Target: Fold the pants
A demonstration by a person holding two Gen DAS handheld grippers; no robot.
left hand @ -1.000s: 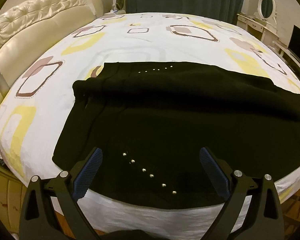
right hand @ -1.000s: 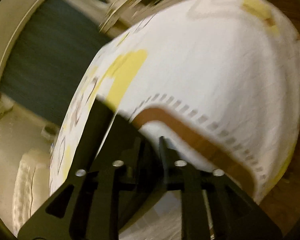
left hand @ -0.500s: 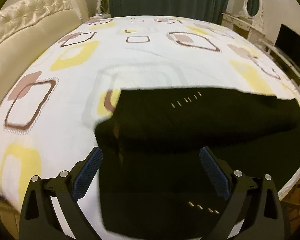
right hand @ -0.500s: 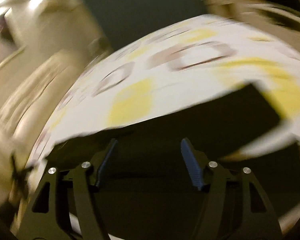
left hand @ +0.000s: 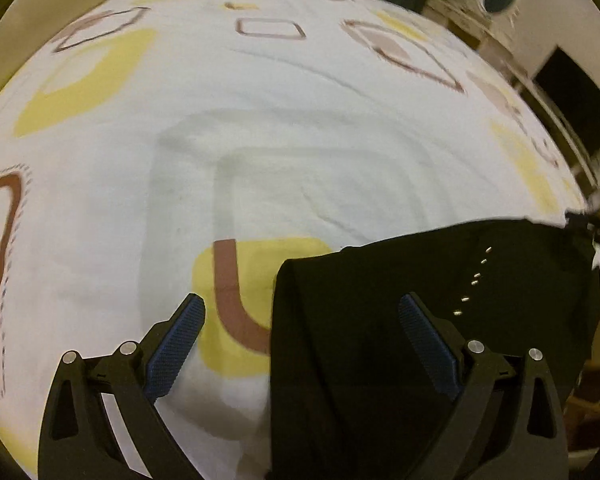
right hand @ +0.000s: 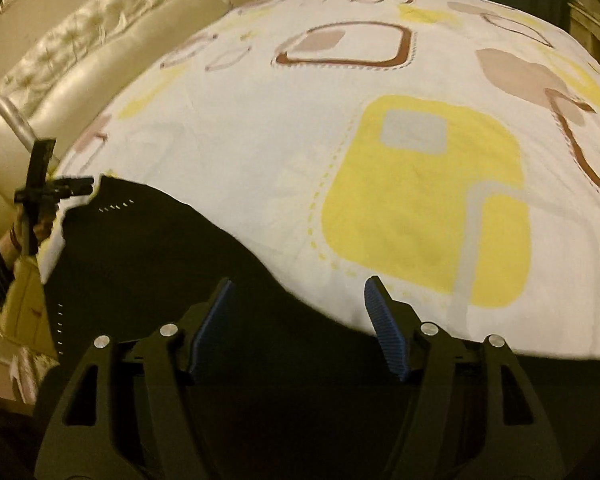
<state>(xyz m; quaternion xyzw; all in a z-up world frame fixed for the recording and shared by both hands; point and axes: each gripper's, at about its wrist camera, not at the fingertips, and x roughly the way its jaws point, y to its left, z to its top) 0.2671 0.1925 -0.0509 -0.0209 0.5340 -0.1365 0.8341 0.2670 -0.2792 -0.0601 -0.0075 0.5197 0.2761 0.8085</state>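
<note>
Blue ribbed pads line both sets of tongs, and both stand spread wide with nothing between them. The left gripper [left hand: 302, 340] hovers low over the bed, its left pad [left hand: 176, 344] above patterned sheet and its right pad [left hand: 428, 350] above the black pants [left hand: 400, 340]. The pants lie folded at the near edge of the bedspread [left hand: 260, 140], filling the left view from about 4 to 6 o'clock, their straight left edge running down between the two pads. A row of six small metal studs [left hand: 474, 280] shows on the cloth at 3 o'clock from the gripper.

The right gripper [right hand: 298, 322] hangs over the same garment [right hand: 148, 272], which in that view spreads from 9 o'clock down across the bottom. Two rows of studs show there, one near the top corner [right hand: 116, 206] and one at the left edge [right hand: 60, 326].

Beyond, the white bedspread [right hand: 260, 120] carries yellow, brown and grey rounded squares. A cream tufted headboard [right hand: 100, 48] curves at 10 o'clock. No writing is legible in either view.
</note>
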